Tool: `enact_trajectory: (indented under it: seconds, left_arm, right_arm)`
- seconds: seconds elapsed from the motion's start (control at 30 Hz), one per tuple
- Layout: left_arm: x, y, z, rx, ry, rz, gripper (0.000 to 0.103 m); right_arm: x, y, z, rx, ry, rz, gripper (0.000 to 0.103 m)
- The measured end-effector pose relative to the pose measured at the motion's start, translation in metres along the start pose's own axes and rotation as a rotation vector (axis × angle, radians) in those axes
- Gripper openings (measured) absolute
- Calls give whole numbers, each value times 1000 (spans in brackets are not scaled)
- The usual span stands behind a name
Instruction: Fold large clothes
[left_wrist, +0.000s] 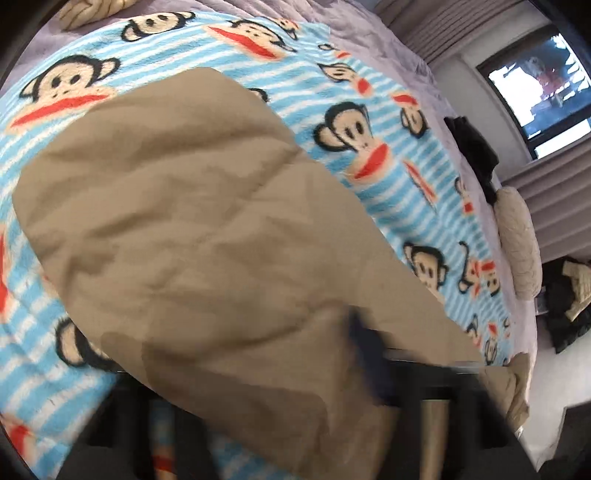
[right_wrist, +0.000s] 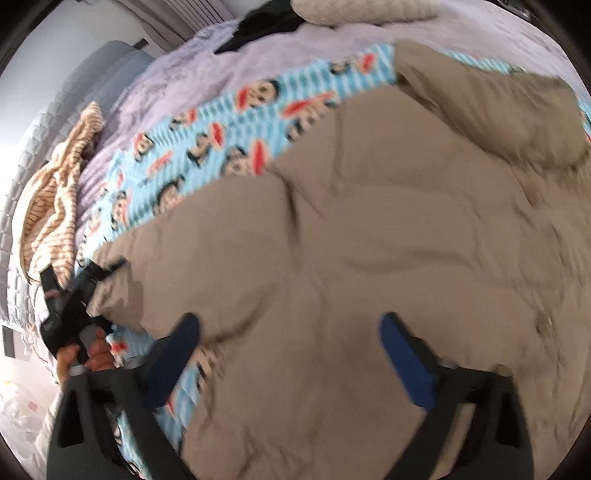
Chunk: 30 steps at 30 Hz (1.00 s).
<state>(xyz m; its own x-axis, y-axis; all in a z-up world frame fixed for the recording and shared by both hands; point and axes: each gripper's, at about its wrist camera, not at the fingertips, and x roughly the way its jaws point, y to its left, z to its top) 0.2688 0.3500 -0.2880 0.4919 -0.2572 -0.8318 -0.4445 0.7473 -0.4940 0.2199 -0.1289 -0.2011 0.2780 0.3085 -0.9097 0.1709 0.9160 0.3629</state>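
Observation:
A large tan padded garment (left_wrist: 184, 221) lies spread on a blue striped monkey-print blanket (left_wrist: 369, 110) on the bed. It fills most of the right wrist view (right_wrist: 369, 240). My right gripper (right_wrist: 290, 339) is open just above the garment's near part, with blue pads (right_wrist: 406, 362). My left gripper (right_wrist: 74, 306) shows at the left in the right wrist view, at the garment's corner, and looks shut on its edge. In the left wrist view the cloth drapes over the left fingers (left_wrist: 369, 347), which are blurred.
A striped beige cloth (right_wrist: 51, 206) lies bunched at the bed's head end. A black garment (left_wrist: 476, 147) and a cream pillow (left_wrist: 517, 240) lie on the lilac bedspread (right_wrist: 177, 85). A window (left_wrist: 543, 85) and curtains stand beyond the bed.

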Motion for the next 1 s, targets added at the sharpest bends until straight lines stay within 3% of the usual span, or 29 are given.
enact_trajectory:
  seconds: [0.03, 0.07, 0.1, 0.3, 0.47, 0.57, 0.63, 0.73, 0.8, 0.9, 1.0]
  left_arm:
    - [1, 2, 3, -9, 25, -61, 8]
    - [-4, 1, 4, -7, 23, -64, 8]
    - [-8, -2, 5, 11, 10, -60, 7]
    - [-70, -60, -5, 308, -117, -106, 7]
    - [-104, -143, -35, 528, -123, -277, 7]
    - [-105, -201, -65, 620, -86, -384, 7]
    - [-99, -237, -87, 674, -67, -417, 7]
    - [-77, -297, -136, 773, 13, -482, 7]
    - [-58, -328, -176, 855, 49, -462, 7]
    - [-16, -357, -244, 1042, 37, -286, 8]
    - [22, -354, -290, 1139, 87, -159, 8]
  right_arm:
    - [5, 4, 5, 2, 6, 28, 43]
    - [11, 5, 7, 10, 16, 47, 9]
    - [20, 8, 11, 32, 28, 74, 5]
    - [68, 26, 6, 63, 86, 151, 5]
    - [100, 18, -8, 163, 126, 195, 3]
    - [88, 11, -10, 190, 142, 264, 3]
    - [66, -1, -14, 191, 121, 288, 3]
    - [18, -38, -22, 222, 51, 263, 3]
    - [-17, -71, -30, 240, -6, 198, 3]
    - [-61, -122, -45, 273, -63, 75, 3]
    - [-85, -164, -60, 312, -67, -9, 4]
